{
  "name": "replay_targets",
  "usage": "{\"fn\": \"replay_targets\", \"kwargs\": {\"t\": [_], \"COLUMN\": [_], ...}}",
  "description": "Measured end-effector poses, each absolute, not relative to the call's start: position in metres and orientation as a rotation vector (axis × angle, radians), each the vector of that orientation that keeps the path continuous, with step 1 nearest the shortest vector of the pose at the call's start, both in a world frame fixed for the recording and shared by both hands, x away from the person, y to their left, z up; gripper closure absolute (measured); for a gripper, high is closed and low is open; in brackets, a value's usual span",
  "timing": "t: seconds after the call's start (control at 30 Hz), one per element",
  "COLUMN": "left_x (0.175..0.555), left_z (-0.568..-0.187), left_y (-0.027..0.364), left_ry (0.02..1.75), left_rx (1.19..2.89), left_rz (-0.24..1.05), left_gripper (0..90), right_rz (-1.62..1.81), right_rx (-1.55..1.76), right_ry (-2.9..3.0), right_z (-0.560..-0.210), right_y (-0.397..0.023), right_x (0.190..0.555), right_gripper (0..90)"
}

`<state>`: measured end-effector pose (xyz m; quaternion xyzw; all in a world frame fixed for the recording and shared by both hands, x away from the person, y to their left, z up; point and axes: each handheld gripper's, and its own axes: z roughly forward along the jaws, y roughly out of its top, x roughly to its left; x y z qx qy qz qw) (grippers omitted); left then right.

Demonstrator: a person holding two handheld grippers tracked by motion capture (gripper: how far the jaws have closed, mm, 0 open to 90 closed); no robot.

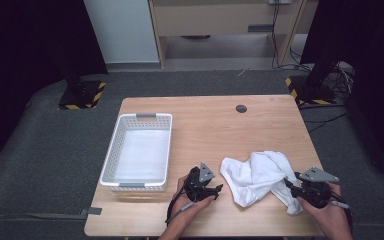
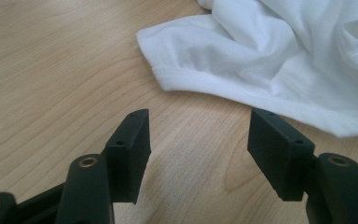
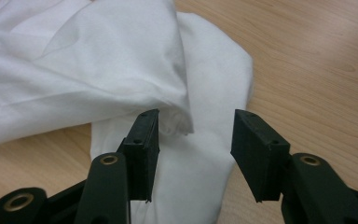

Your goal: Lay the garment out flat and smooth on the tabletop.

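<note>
Both forearms enter from the near edge of the wooden table (image 1: 210,125). Resting low just right of the white plastic basket (image 1: 111,155), the left gripper (image 1: 211,189) points toward the crumpled white cloth (image 1: 257,175); its jaws stand apart over bare wood, with the cloth's hemmed edge (image 2: 242,93) just ahead, not touching. Over the cloth's right end, the right gripper (image 1: 286,183) also has its jaws parted, and fabric lies below and between them, unpinched. A small dark round grommet (image 1: 241,108) sits near the table's far edge. Grey carpet surrounds the table, with black stands on hazard-striped bases (image 1: 82,95) beyond.
</note>
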<state>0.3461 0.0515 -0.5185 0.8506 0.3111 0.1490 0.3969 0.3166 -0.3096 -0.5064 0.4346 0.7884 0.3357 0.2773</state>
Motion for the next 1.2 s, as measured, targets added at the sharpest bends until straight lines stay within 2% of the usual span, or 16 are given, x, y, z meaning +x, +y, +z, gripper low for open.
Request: {"fn": "replay_targets", "kwargs": {"t": [0.17,0.4,0.63,0.87,0.93,1.07,1.13,1.2], "left_x": [0.347,0.348,0.346,0.344,0.344,0.345,0.345,0.345], "left_z": [-0.516,-0.516,-0.517,-0.518,-0.518,-0.518,-0.519,-0.519], "left_y": [0.053,0.056,0.053,0.05,0.05,0.05,0.05,0.049], "left_ry": [0.793,0.802,0.794,0.78,0.78,0.783,0.783,0.785], "left_rx": [2.148,2.149,2.154,2.165,2.163,2.164,2.164,2.164], "left_rz": [0.382,0.379,0.368,0.357,0.358,0.356,0.355,0.354], "left_gripper": [38.4,38.0,37.8,37.6,37.6,37.5,37.5,37.5], "right_rz": [0.928,1.132,1.185,1.111,1.079,0.974,0.966,0.97], "right_rx": [1.08,0.907,0.724,0.648,0.666,0.705,0.724,0.734], "right_ry": [2.136,2.218,2.309,2.376,2.391,2.429,2.441,2.452], "right_z": [-0.498,-0.492,-0.498,-0.515,-0.519,-0.531,-0.535,-0.534], "right_y": [-0.303,-0.268,-0.236,-0.222,-0.221,-0.22,-0.22,-0.219], "right_x": [0.305,0.301,0.3,0.307,0.31,0.314,0.315,0.315], "right_gripper": [53.4,43.1,34.8,31.9,33.5,44.0,51.1,64.5]}}
